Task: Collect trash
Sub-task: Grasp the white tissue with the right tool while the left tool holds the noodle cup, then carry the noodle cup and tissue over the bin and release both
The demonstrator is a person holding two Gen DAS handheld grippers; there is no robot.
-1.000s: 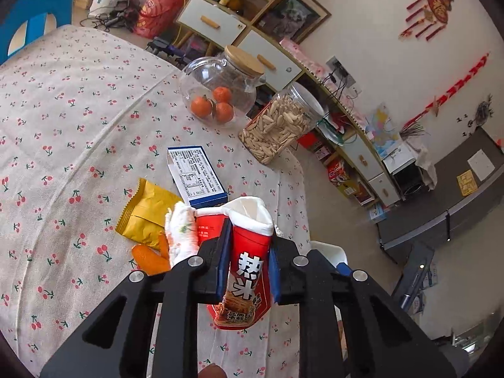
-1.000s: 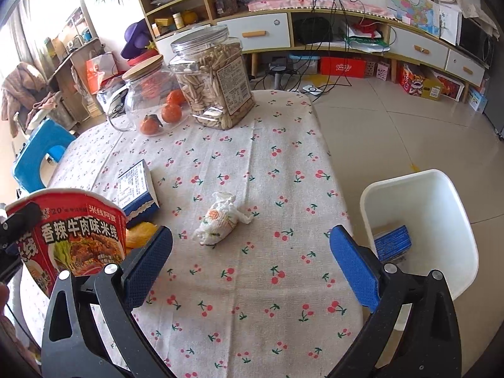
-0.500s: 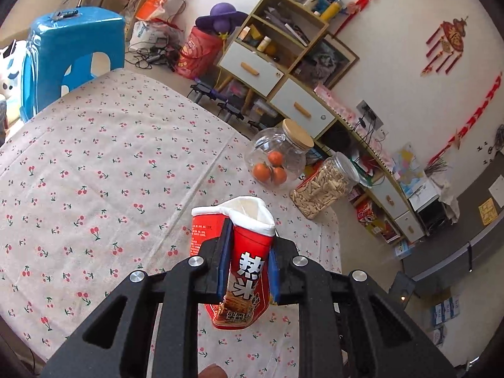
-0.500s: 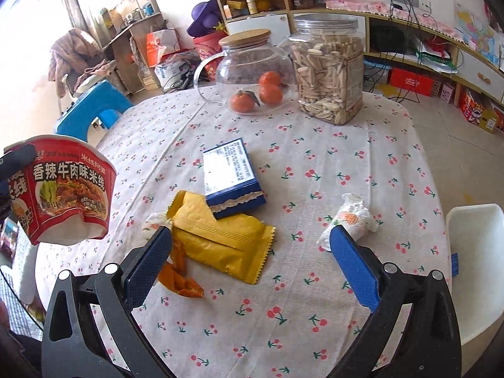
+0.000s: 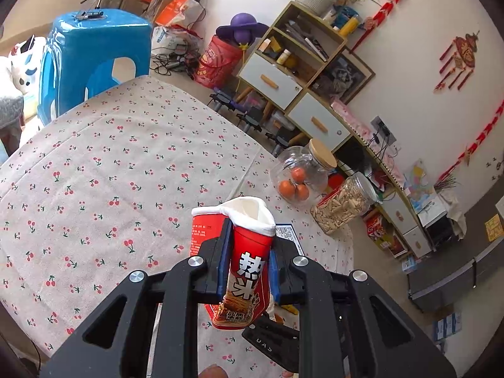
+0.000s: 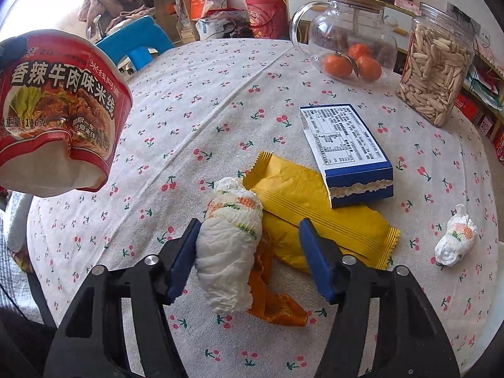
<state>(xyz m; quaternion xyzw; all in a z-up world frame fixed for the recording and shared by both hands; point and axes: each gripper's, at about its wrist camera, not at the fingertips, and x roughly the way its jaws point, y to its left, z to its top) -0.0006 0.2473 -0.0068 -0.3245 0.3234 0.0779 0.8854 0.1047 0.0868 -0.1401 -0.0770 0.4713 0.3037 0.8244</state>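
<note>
My right gripper (image 6: 249, 253) has dropped low since last frame, jaws spread around tissue wad (image 6: 230, 242), left pad touching it. Wad lies on wrapper (image 6: 318, 217) beside box (image 6: 346, 154). Left gripper (image 5: 247, 267) pinching crushed cup (image 5: 242, 261), held above table (image 5: 104, 189).

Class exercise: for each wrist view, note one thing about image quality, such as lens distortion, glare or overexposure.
Left wrist view: fisheye bends the cabinet and wall into curves, corners vignetted black, noodle cup sharp. Right wrist view: the window area at top left is blown out white, the glass jar shows reflections, the tissue wad stays crisp.
</note>
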